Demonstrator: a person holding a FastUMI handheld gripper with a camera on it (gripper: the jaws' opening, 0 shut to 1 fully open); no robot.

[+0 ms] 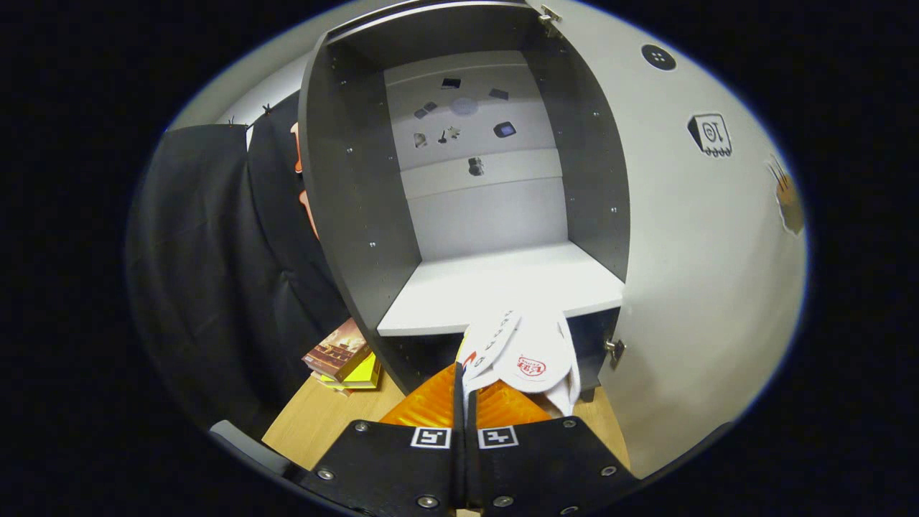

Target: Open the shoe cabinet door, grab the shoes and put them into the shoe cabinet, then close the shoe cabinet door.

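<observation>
The grey shoe cabinet stands ahead with its door swung open to the right. Its white shelf lies bare inside. My gripper is shut on a white shoe, whose edge is pinched between the orange fingers. The shoe hangs just ahead of the fingertips, in front of and slightly below the shelf's front edge. A red mark shows on its insole.
Stacked books lie on the wooden floor left of the cabinet's base. Black cloth hangs on the left. Hinges sit on the door side. Small stickers dot the cabinet's back wall.
</observation>
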